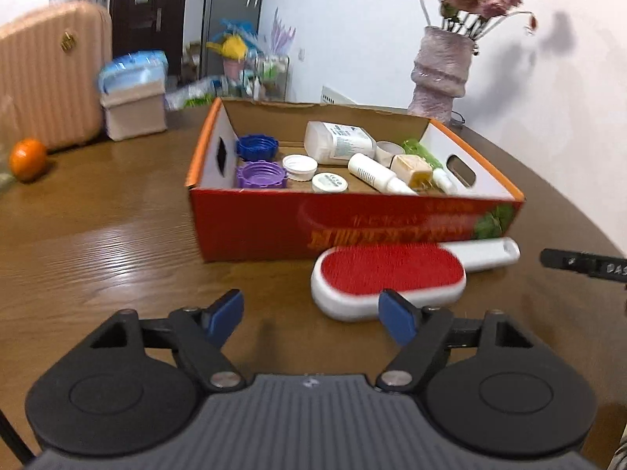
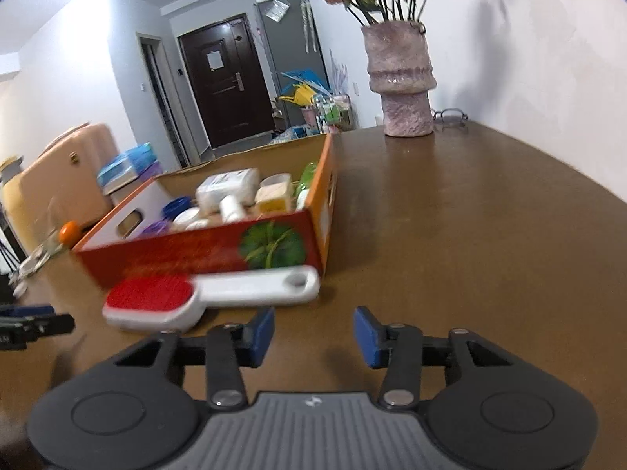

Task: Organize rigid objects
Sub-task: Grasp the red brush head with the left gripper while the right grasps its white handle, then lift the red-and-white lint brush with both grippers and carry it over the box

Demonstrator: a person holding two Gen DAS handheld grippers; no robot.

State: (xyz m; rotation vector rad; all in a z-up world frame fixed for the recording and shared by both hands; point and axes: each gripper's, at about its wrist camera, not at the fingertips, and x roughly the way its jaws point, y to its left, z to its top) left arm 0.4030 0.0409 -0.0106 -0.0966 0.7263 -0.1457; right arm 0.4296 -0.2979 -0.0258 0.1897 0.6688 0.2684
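Brown wood-grain table (image 1: 98, 243) fills both views, with a white wall behind it and a dark door far off across the room.

Nearest, the left gripper (image 1: 309, 317) hangs over bare tabletop with its blue-padded jaws apart and nothing between them. The right gripper (image 2: 313, 335) is likewise over bare wood, its jaws standing at a narrower gap, also with nothing in them. Each gripper's tip shows at the edge of the other's view, so the two are apart with the brush between them.

Just beyond the fingers lies a lint brush (image 1: 388, 280), white-bodied with a red bristle face turned up. Its white handle (image 2: 258, 288) runs to the right, close along the near wall of the box. In the left wrist view the right finger overlaps the brush's near edge, but whether it touches I cannot tell.

Behind the brush stands an open cardboard box (image 1: 352, 223), red and orange outside with a green leafy print. Inside it, on the left, are a blue cap (image 1: 257, 147), a purple cap (image 1: 260, 175) nearer, and two white lids (image 1: 299, 166). To the right lie a white bottle (image 1: 378, 174), a larger white container (image 1: 339, 141) farther back, a yellowish square bottle (image 1: 411, 170) and something green.

Farther left on the table sits an orange (image 1: 27, 158). Beyond it a pink suitcase (image 1: 51, 78) stands. At the far right a mauve vase (image 2: 403, 86) holds faded pink flowers.
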